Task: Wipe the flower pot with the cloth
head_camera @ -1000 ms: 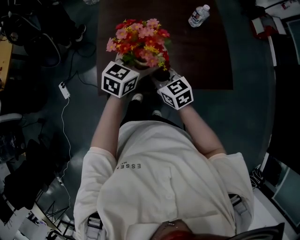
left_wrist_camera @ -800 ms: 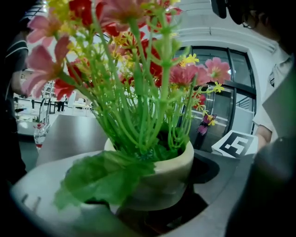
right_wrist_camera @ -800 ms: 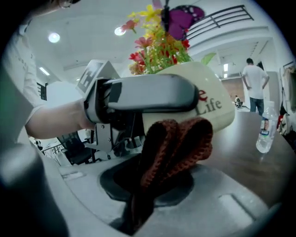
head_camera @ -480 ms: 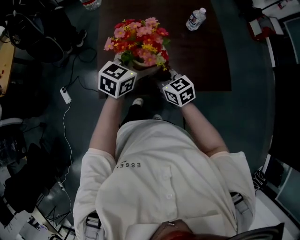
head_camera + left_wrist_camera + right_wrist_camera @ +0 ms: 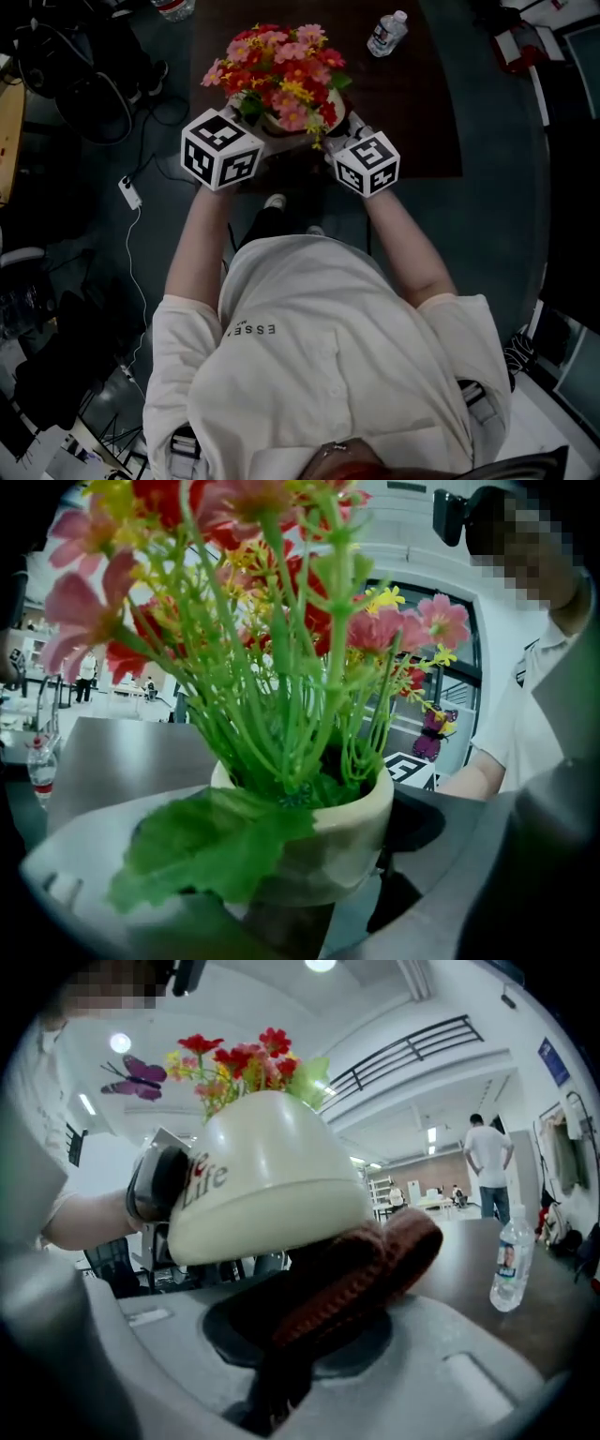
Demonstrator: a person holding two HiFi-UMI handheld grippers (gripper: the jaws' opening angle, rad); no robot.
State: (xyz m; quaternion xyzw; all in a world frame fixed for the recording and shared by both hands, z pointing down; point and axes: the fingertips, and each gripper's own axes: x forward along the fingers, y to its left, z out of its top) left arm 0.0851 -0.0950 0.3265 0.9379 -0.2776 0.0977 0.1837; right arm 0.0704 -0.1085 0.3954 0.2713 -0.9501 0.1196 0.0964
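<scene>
A cream flower pot [image 5: 281, 125] full of red, pink and yellow artificial flowers [image 5: 277, 75] hangs above the near edge of the dark table [image 5: 412, 112]. My left gripper [image 5: 258, 131] grips it from the left. In the left gripper view the pot [image 5: 347, 836] fills the space between the wide grey jaws, with a green leaf [image 5: 206, 846] drooping over one of them. My right gripper [image 5: 337, 127] is shut on a reddish-brown knitted cloth [image 5: 347, 1279], which lies bunched against the lower side of the pot [image 5: 272, 1185]. In that view the right gripper [image 5: 309, 1335] sits just under the pot.
A water bottle [image 5: 385, 33] stands on the table's far right, also visible as the bottle [image 5: 511, 1260] in the right gripper view. Another bottle [image 5: 173, 7] sits off the far-left corner. Cables and bags lie on the floor to the left. A person [image 5: 487, 1162] stands far behind.
Both grippers have risen and moved away from the body, carrying the pot and the cloth. The pot stays in the left jaws and the cloth in the right.
</scene>
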